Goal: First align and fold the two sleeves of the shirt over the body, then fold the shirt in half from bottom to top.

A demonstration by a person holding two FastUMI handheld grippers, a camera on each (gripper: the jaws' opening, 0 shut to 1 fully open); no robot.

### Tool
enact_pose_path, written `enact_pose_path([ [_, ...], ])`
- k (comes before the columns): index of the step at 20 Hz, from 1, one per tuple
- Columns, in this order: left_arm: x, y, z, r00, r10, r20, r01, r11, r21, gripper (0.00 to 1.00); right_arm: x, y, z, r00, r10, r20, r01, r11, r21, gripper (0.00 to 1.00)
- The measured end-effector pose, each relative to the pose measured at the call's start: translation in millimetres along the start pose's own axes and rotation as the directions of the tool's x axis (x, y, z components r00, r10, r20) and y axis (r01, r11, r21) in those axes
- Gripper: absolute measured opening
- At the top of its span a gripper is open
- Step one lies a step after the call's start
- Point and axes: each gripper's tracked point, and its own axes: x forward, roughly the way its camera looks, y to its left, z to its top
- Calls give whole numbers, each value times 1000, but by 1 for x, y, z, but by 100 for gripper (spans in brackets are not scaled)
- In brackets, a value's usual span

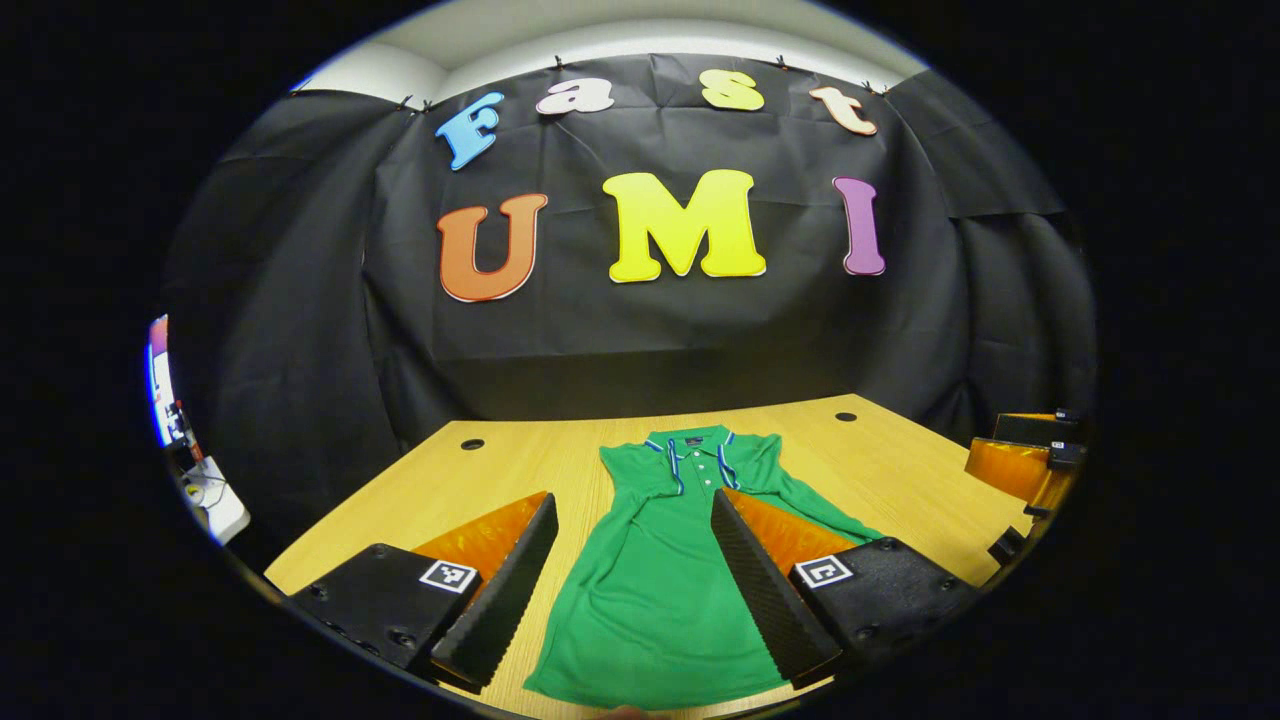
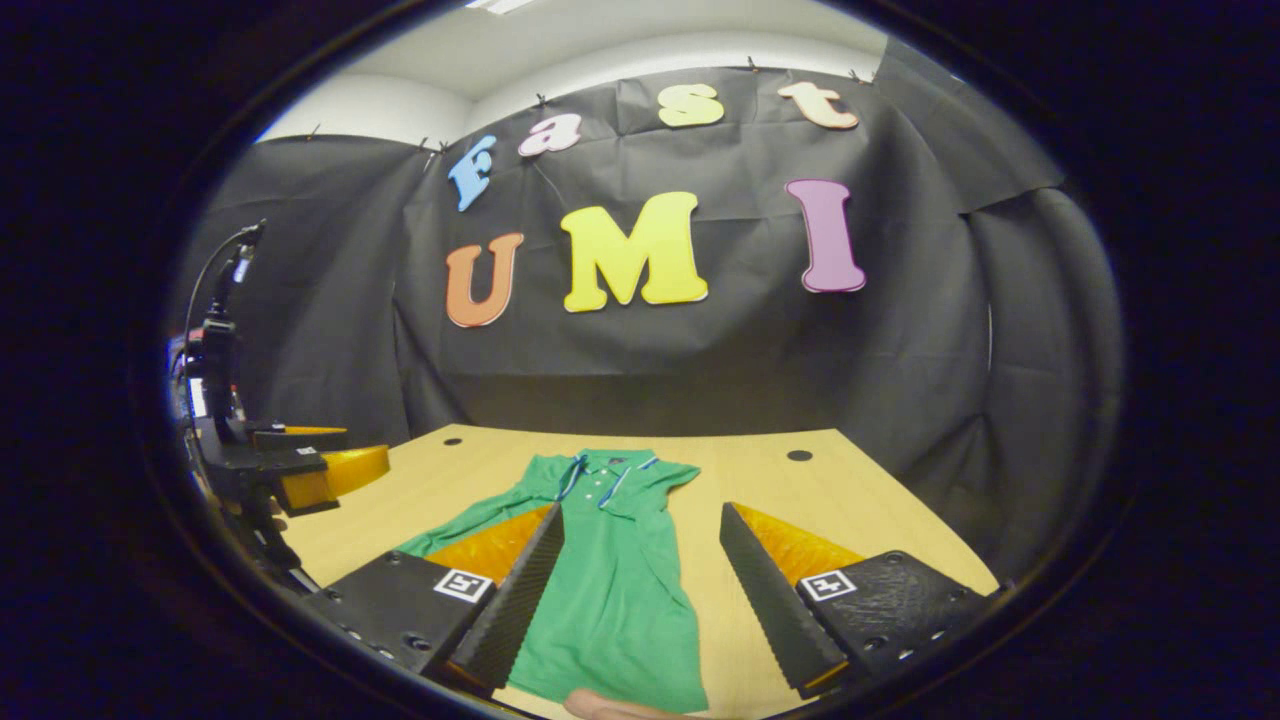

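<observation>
A green polo shirt (image 1: 650, 590) lies flat on the wooden table (image 1: 450, 480), with its striped collar at the far end and its hem toward me. My left gripper (image 1: 632, 500) hovers open over the shirt's body, its fingers spread either side of the chest. The right gripper (image 1: 1025, 460) appears at the table's right edge. In the right gripper view the shirt (image 2: 615, 590) lies left of centre. My right gripper (image 2: 642, 510) is open above the shirt's right side, with nothing between its fingers. The left gripper (image 2: 300, 470) is at the far left.
The table (image 2: 800, 500) has round cable holes (image 2: 799, 455) near its far edge. The black cloth wall closes the back and both sides. A fingertip (image 2: 610, 708) shows at the shirt's hem. A stand with a cable (image 2: 220, 330) rises at the left.
</observation>
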Motion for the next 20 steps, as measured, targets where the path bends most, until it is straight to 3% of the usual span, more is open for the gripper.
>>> enact_pose_path([
  [2,-9,10,-22,1000,2,-23,-2,1000,-2,99,-9,-11,-11,999,-40,-2,41,999,18,96],
  [6,-14,50,-85,987,83,-137,-82,997,13,99,-13,-29,-46,994,-85,-71,88,995,37,92],
  [10,-19,57,-145,958,50,-283,-70,996,-61,100,-14,-32,-93,981,-98,-166,98,995,-9,96],
  [15,-24,65,-183,927,50,-372,-83,994,-73,100,-17,-18,-164,936,-61,-348,61,998,-11,99],
  [19,-24,62,-192,918,22,-397,-61,994,-87,100,-19,-25,-190,893,-107,-436,99,994,-40,94],
  [20,-24,63,-194,915,24,-403,-65,994,-89,100,-20,-23,-189,893,-100,-439,93,995,-36,96],
])
